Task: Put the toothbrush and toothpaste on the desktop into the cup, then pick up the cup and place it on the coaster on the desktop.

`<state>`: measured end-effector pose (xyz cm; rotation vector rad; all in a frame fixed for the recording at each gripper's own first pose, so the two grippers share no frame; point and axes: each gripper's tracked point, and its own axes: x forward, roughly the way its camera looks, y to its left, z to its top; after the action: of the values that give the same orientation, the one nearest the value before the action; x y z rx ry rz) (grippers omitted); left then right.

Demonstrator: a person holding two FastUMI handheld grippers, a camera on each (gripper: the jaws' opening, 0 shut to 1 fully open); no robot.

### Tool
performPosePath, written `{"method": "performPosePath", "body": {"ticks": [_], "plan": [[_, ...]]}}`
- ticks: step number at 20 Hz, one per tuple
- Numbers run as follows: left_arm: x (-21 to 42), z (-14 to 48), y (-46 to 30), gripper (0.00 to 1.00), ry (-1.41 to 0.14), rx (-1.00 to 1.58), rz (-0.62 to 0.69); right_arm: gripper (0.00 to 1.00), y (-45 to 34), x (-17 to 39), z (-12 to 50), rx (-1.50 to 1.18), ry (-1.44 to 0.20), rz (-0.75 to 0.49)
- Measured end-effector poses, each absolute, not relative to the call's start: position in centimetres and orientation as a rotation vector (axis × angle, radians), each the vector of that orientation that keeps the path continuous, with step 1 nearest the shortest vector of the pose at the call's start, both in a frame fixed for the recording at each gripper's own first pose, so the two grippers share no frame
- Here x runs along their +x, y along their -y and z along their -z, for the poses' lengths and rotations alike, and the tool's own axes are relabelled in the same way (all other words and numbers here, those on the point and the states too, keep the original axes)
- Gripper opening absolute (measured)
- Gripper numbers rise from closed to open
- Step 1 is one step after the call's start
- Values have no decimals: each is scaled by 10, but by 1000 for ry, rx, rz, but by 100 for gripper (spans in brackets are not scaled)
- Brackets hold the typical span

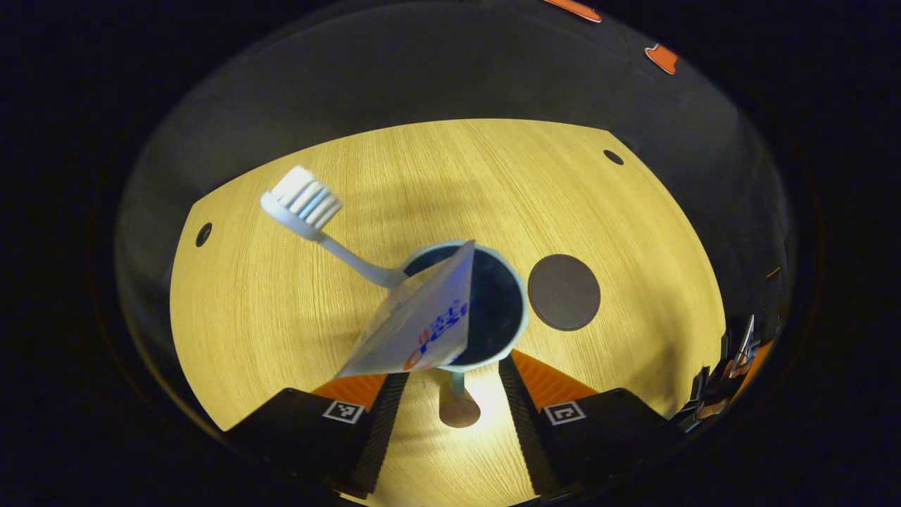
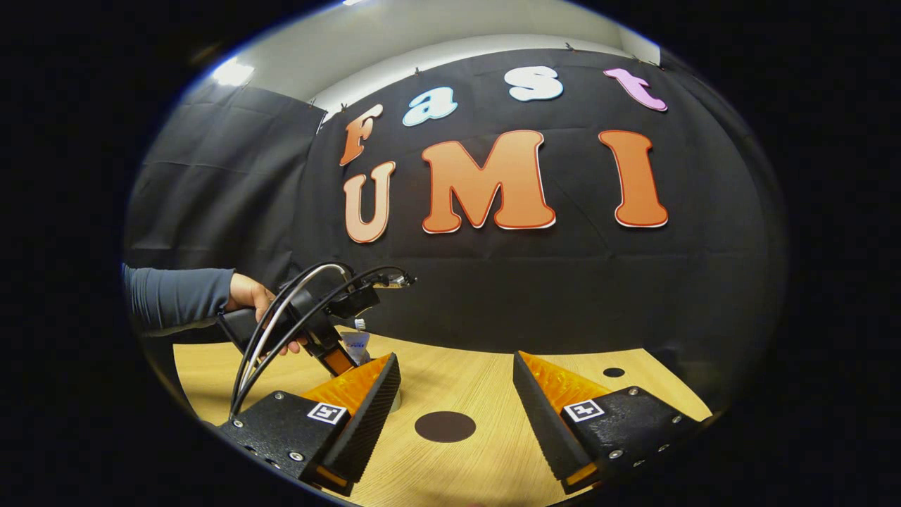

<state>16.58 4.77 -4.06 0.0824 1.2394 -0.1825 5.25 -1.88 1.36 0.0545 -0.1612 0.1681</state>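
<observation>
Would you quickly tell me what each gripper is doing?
Left gripper: open, around the cup's handle.
Right gripper: open, holding nothing.

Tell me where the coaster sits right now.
In the left gripper view the coaster lies flat on the desktop, just right of the cup, apart from it and bare.

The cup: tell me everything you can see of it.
The cup is pale blue-green with a dark inside and looks like glazed ceramic or plastic. It stands upright on the wooden desktop, left of the dark round coaster and not on it. The toothbrush and toothpaste tube lean out over its rim. It sits between the open fingers of the left gripper; contact cannot be told.
</observation>
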Motion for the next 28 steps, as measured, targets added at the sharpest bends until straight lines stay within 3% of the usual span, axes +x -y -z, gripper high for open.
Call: {"method": "performPosePath", "body": {"ticks": [3, 5, 12, 17, 20, 24, 26, 28], "plan": [[168, 35, -41, 59, -1257, 101, 169, 96, 21, 52, -9, 68, 154, -161], [177, 25, -31, 27, -1250, 111, 159, 96, 22, 51, -9, 78, 152, -156], [243, -13, 22, 23, -1229, 165, 170, 96, 33, 46, -2, 85, 142, -119], [341, -53, 92, 23, -1180, 199, 184, 96, 51, 35, 4, 67, 139, -71], [384, -124, 128, 23, -1145, 208, 211, 96, 60, 30, 4, 73, 141, -54], [435, -155, 209, 23, -1140, 212, 274, 96, 64, 23, 9, 60, 136, -45], [414, -120, 237, 23, -1137, 216, 301, 96, 70, 19, 10, 49, 134, -33], [423, -114, 194, 23, -1141, 205, 323, 96, 73, 15, 11, 46, 133, -23]]}}
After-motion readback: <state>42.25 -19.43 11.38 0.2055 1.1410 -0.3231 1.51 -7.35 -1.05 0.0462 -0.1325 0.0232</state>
